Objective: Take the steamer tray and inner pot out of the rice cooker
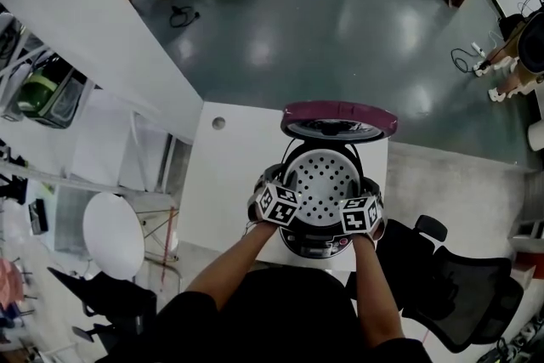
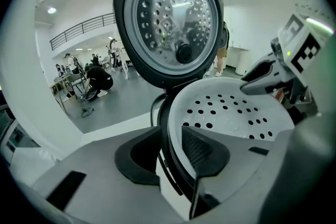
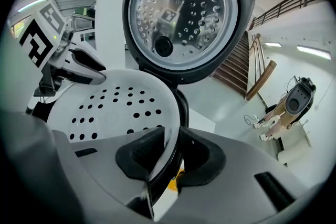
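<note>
White steamer tray (image 1: 321, 183) sits in the open rice cooker (image 1: 319, 244) on the counter (image 1: 225, 183). Left claw (image 2: 169, 140) and right claw (image 3: 170, 149) each pinch its rim on opposite sides, tray between the 2; lift goes straight up.

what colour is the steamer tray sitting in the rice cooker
the steamer tray is white with round holes, clearest in the right gripper view
</note>
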Action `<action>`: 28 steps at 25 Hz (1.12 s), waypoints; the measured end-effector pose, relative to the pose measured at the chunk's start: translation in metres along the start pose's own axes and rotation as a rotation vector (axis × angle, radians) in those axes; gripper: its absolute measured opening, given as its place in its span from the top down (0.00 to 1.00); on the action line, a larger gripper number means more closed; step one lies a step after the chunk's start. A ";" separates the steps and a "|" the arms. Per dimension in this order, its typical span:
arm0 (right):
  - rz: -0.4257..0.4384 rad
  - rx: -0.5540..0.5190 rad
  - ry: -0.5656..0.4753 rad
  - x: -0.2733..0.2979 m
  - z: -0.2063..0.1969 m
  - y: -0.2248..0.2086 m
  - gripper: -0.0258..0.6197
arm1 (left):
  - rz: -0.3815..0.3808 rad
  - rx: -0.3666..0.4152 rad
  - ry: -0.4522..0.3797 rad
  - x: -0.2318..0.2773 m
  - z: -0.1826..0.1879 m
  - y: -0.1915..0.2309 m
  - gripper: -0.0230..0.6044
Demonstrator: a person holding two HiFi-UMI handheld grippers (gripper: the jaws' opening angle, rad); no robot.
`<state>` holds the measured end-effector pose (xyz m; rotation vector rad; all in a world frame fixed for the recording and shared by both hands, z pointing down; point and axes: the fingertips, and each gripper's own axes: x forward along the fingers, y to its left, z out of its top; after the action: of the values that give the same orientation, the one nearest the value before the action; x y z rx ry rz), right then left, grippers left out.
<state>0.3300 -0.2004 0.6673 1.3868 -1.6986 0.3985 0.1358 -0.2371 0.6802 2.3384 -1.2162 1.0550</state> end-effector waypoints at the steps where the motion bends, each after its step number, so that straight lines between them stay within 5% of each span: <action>1: 0.000 0.003 -0.004 -0.001 0.001 0.000 0.83 | 0.001 0.002 -0.007 -0.001 0.002 -0.001 0.79; 15: 0.008 0.058 -0.111 -0.021 0.019 -0.014 0.87 | 0.033 -0.041 -0.060 -0.015 0.022 -0.006 0.88; 28: 0.090 0.097 -0.261 -0.052 0.045 -0.013 0.89 | 0.126 -0.180 -0.141 -0.069 0.042 0.002 0.90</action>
<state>0.3222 -0.2048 0.5978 1.4877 -1.9823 0.3671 0.1284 -0.2220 0.6015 2.2541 -1.4623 0.7916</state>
